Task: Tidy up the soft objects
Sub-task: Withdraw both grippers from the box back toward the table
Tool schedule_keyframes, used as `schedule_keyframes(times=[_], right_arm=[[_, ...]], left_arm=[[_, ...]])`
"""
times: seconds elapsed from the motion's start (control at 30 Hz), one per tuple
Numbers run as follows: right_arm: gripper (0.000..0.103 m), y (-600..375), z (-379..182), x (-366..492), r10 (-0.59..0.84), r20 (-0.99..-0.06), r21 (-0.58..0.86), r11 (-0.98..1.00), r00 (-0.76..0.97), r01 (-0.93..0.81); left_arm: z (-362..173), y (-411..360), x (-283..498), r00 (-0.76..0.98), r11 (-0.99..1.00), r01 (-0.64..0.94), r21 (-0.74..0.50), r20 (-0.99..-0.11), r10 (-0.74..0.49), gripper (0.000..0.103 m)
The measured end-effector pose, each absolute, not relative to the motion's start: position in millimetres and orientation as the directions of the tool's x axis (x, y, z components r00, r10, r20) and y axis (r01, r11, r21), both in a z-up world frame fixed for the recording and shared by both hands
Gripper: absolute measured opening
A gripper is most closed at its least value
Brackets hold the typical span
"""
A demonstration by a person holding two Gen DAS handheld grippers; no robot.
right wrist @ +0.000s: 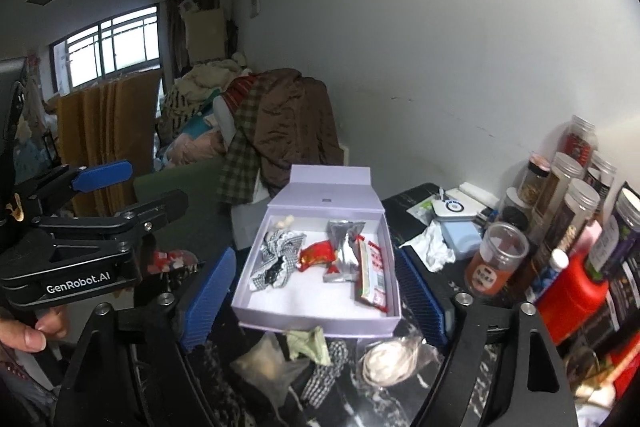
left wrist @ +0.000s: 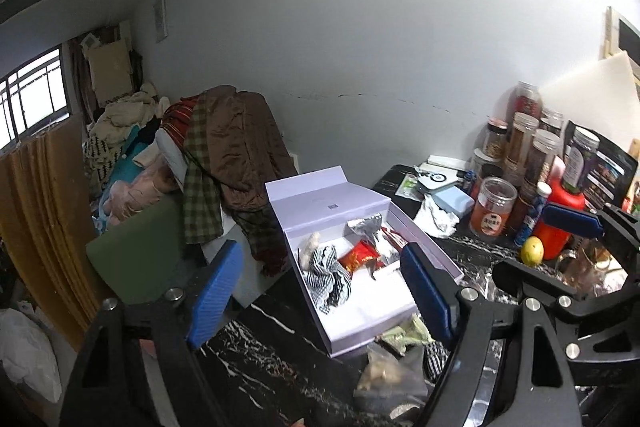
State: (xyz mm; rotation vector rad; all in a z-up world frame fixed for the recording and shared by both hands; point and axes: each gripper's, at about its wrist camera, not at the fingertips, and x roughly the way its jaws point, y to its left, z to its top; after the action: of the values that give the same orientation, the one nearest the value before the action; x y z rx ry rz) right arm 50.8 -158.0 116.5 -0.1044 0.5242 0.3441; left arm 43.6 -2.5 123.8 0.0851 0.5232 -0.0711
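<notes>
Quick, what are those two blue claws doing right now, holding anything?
Left gripper: open, holding nothing, above the lavender box.
Right gripper: open, holding nothing.

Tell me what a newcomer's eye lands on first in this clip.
Probably the open lilac box at the table's centre, holding a checked cloth, a red packet and a silver pouch. Next, the jars crowded along the right, and the heap of clothes behind the box.

Daylight pours through the barred window (right wrist: 114, 45) onto a plain white wall (right wrist: 440, 47), clothes heaped over a green chair (left wrist: 136, 251) below.
</notes>
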Motion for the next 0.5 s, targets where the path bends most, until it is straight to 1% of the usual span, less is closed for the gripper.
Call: schedule_keyframes(times=[0.13, 0.3, 0.5], right_arm=[[0.089, -160, 114, 32, 0.299, -0.498, 0.001, 0.939, 0.814, -0.344], [0.089, -163, 106, 12, 0.286, -0.5, -0.002, 0.944, 0.818, -0.331], [0.089, -167, 97, -6, 0.267, -0.504, 0.002, 0.951, 0.822, -0.308]], left_arm=[[120, -6, 26, 0.865, 0.992, 0.108, 0.072, -0.499, -0.058, 0.081], [112, -5, 8, 0.856, 0.989, 0.141, 0.047, -0.507, -0.098, 0.081], [103, -7, -8, 0.857, 0.987, 0.142, 0.071, -0.509, -0.087, 0.081]])
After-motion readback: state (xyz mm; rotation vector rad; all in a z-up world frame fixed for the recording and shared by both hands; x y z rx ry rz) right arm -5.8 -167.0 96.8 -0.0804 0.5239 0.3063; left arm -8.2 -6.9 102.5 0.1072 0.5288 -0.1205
